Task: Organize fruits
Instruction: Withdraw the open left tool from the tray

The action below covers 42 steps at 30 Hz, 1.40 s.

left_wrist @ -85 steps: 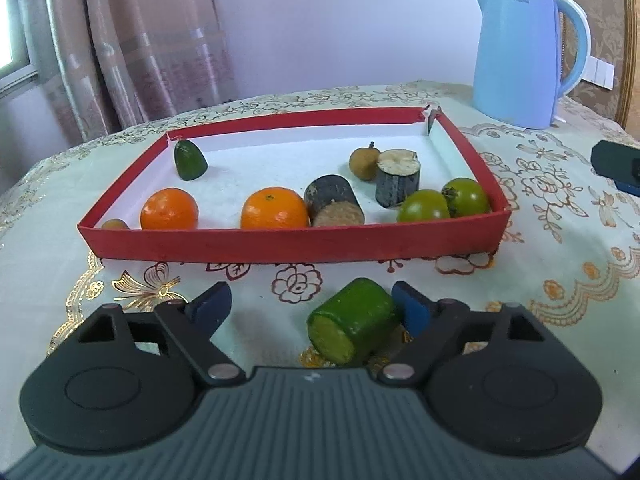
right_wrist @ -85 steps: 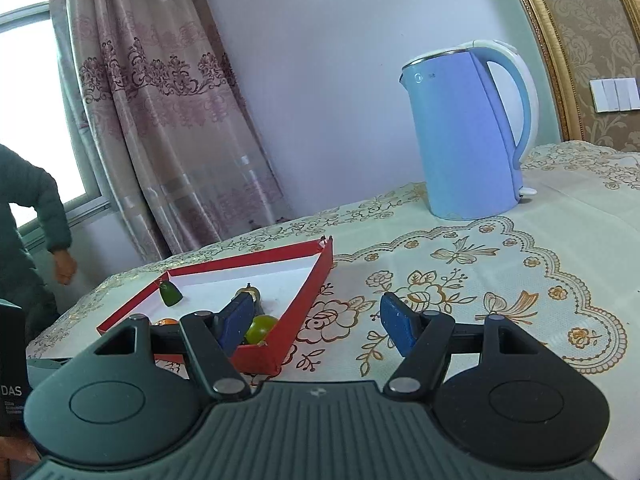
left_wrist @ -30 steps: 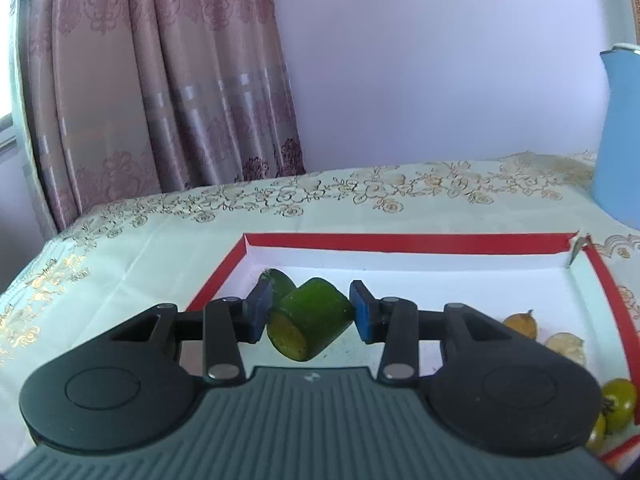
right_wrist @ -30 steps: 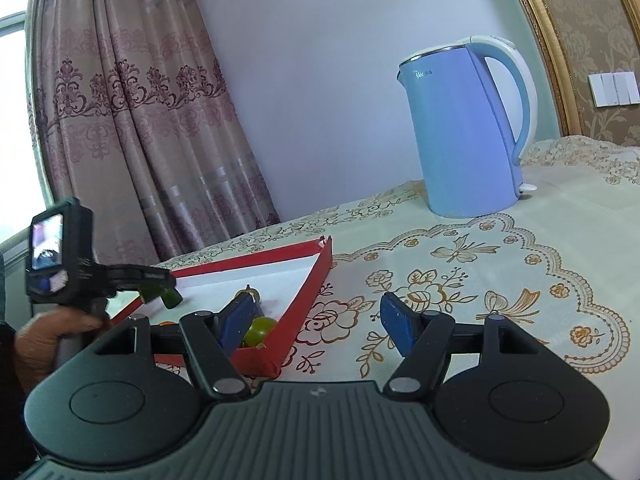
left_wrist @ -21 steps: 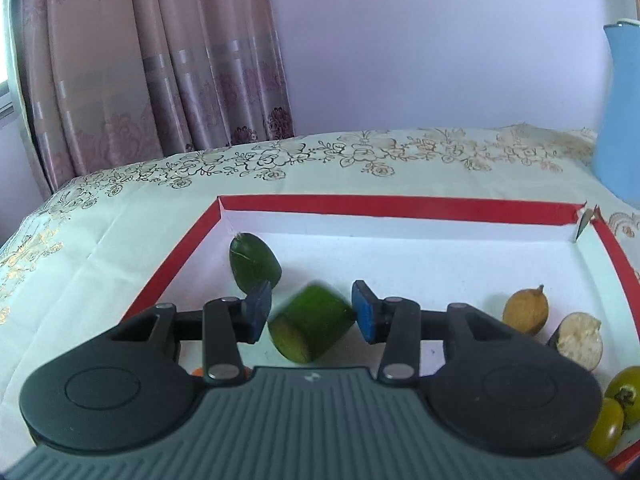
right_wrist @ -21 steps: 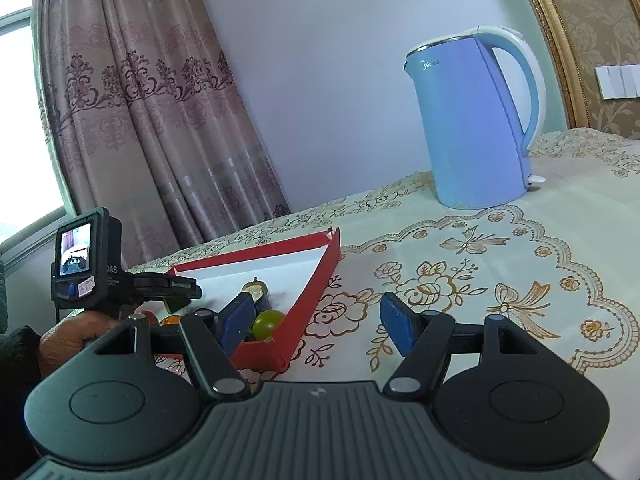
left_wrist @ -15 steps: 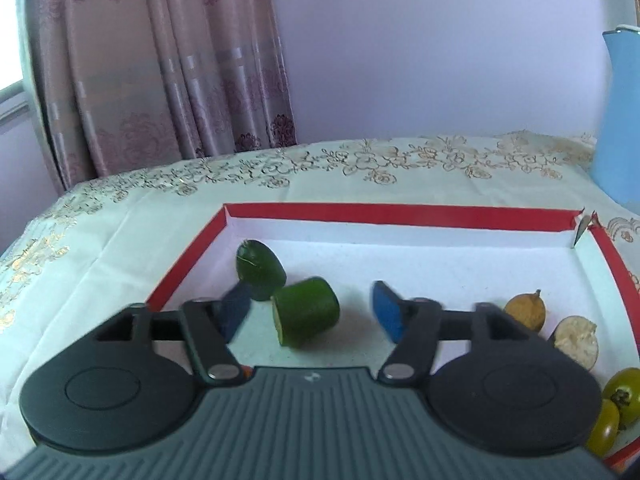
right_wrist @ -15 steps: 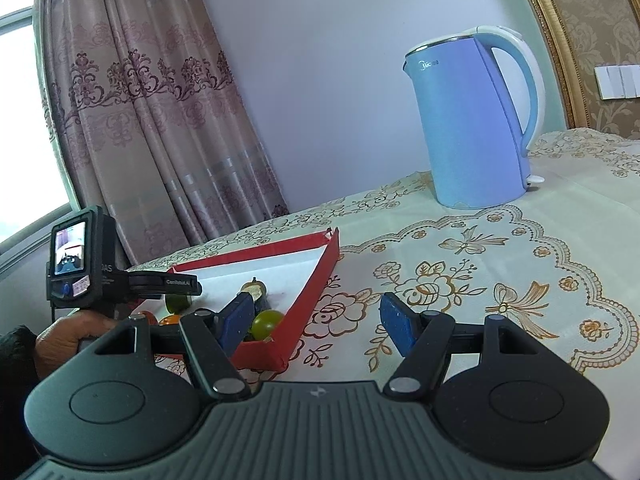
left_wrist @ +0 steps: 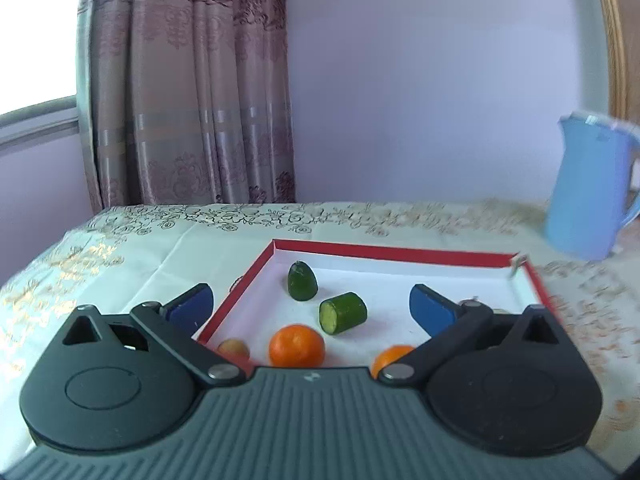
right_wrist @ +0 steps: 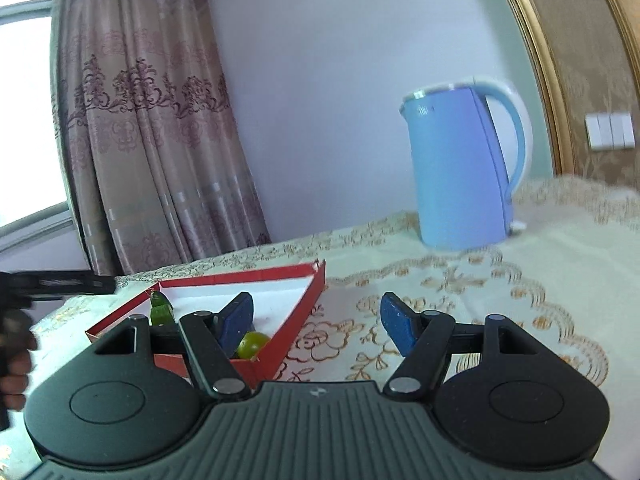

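A red tray (left_wrist: 400,254) with a white floor holds the fruits. A cut green cucumber piece (left_wrist: 343,313) lies free on its side in it, beside a pointed green piece (left_wrist: 302,287). Nearer me are two oranges (left_wrist: 296,346) and a small tan fruit (left_wrist: 232,348). My left gripper (left_wrist: 310,304) hangs back from the tray, its jaws opening wide with nothing pressed between them. My right gripper (right_wrist: 316,316) hovers over the tablecloth by the tray's corner (right_wrist: 316,270), jaws opening and empty. A green tomato (right_wrist: 252,344) shows behind its left finger.
A blue kettle (right_wrist: 460,168) stands on the patterned tablecloth (right_wrist: 500,280) at the back right. Curtains and a wall rise behind the table. In the right wrist view, a person's hand (right_wrist: 12,360) holds the other gripper at the far left.
The left gripper let go of the green cucumber piece, opened wide and drew back from the tray. The piece now lies by the pointed green piece. The right gripper's jaws widened a little.
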Available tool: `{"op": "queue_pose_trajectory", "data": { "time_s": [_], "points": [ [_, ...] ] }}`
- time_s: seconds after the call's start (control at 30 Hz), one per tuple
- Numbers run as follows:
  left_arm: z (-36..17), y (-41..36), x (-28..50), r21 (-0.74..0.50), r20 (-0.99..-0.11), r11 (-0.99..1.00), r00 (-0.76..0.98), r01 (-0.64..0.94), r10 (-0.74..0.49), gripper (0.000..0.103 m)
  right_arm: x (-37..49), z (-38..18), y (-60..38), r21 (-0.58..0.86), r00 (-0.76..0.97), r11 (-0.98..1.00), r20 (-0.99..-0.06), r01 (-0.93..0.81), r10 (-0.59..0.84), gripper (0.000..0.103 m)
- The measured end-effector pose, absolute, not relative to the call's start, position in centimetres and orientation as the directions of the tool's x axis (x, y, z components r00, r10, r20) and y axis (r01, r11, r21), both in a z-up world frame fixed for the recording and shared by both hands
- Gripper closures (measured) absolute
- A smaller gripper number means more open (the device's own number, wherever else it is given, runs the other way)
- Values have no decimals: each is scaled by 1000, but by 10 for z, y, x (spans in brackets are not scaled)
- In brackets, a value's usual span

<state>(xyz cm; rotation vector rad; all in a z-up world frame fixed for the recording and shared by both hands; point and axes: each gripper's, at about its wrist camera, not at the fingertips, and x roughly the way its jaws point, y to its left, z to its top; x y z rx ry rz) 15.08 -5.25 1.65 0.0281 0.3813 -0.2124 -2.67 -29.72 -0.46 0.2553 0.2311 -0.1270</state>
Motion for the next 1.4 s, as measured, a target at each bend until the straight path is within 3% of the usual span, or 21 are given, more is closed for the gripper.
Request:
{"op": "queue_pose_trajectory", "data": {
  "time_s": [0.3, 0.43, 0.83, 1.23, 1.4],
  "points": [
    [25, 30, 92, -375, -280, 845, 823, 380, -494, 0, -31, 2, -285, 214, 973, 968, -215, 131, -84, 24],
    [24, 52, 78, -477, -223, 761, 777, 440, -589, 0, -32, 2, -278, 209, 975, 972, -217, 104, -57, 23],
    [17, 60, 71, -571, -210, 676, 713, 467, -669, 0, -31, 1, -278, 221, 975, 970, -219, 97, -47, 22],
    [11, 72, 69, -671, -92, 504, 613, 544, -784, 0, -33, 0, -276, 220, 976, 972, -217, 84, -36, 22],
    [15, 68, 67, -637, -137, 567, 647, 523, -750, 0, -33, 0, -271, 199, 974, 976, -223, 83, -38, 22]
  ]
}}
